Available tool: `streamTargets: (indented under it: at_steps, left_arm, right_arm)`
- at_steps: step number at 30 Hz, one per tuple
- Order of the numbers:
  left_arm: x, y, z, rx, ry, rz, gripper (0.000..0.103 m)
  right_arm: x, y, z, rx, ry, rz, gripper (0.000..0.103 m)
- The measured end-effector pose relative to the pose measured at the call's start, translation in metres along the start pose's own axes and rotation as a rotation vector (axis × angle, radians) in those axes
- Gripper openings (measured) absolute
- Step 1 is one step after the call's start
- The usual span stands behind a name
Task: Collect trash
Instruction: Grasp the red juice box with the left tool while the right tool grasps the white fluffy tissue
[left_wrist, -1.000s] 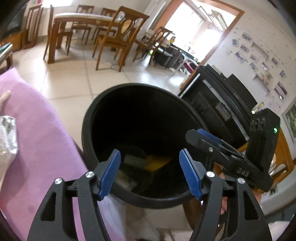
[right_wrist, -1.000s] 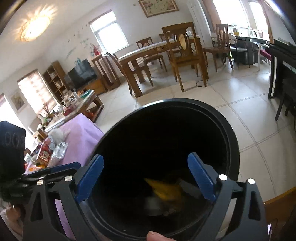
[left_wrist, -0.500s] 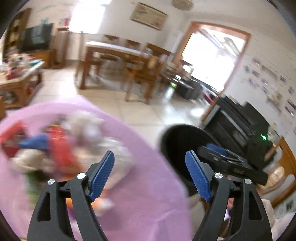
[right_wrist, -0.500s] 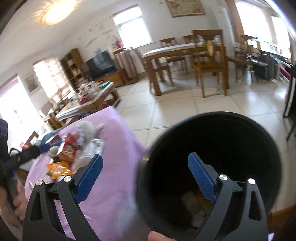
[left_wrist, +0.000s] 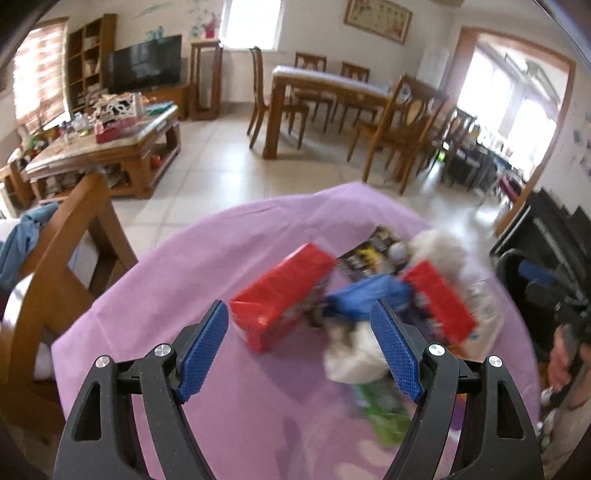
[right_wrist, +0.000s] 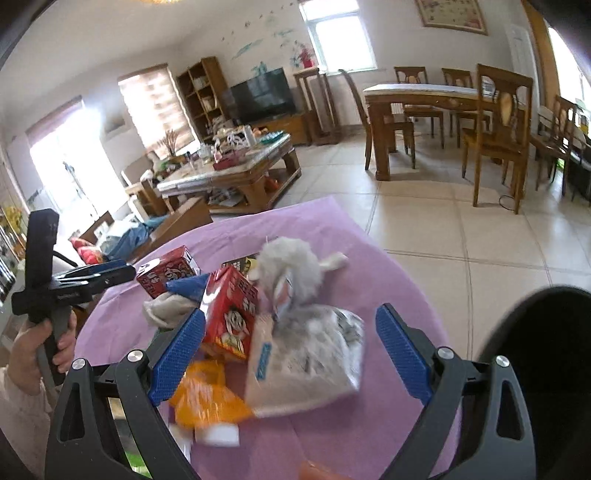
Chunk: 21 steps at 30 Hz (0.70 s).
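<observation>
Trash (right_wrist: 258, 332) lies heaped on the purple-clothed bench (left_wrist: 184, 266), black bin (right_wrist: 546, 369) beside it; left gripper (left_wrist: 301, 350) and right gripper (right_wrist: 290, 354) hover empty, fingers wide, so the next pick calls for descending and closing on one piece.

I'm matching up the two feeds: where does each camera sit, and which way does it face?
Left wrist: on the left gripper, open, angled down at the red carton on the purple cloth.
Right wrist: on the right gripper, open, over the silver bag; the person's left hand shows.
Shared: cloth, trash pile, black bin.
</observation>
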<state>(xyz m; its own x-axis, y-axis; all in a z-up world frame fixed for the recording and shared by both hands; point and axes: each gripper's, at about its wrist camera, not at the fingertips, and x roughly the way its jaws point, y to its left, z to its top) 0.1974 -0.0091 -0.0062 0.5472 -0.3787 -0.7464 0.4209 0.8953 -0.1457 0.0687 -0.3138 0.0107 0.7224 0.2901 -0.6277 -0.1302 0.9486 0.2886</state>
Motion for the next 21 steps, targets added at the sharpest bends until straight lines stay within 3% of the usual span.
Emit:
streamTargets:
  at_steps: [6,10,13,17,18,21]
  left_arm:
    - [0.042,0.015,0.013,0.04,0.059,0.007,0.078]
    - [0.062,0.015,0.021,0.048,0.074,-0.014,0.078]
    - [0.072,0.016,0.025,0.045,0.085,-0.036,0.066]
    - [0.082,0.013,0.022,0.033,0.103,-0.06,0.035]
    - [0.083,0.012,0.021,0.03,0.102,-0.051,0.034]
    - [0.081,0.009,0.018,0.018,0.092,-0.053,0.033]
  right_arm:
    - [0.047,0.006,0.024,0.001,0.082,0.006,0.092]
    - [0.069,0.006,0.029,0.0,0.127,0.013,0.079]
    - [0.084,0.008,0.029,-0.006,0.167,0.005,0.071]
    - [0.094,0.008,0.025,-0.02,0.197,-0.015,0.054]
    - [0.095,0.01,0.024,-0.024,0.198,-0.022,0.045]
    - [0.092,0.005,0.024,-0.022,0.2,-0.025,0.039]
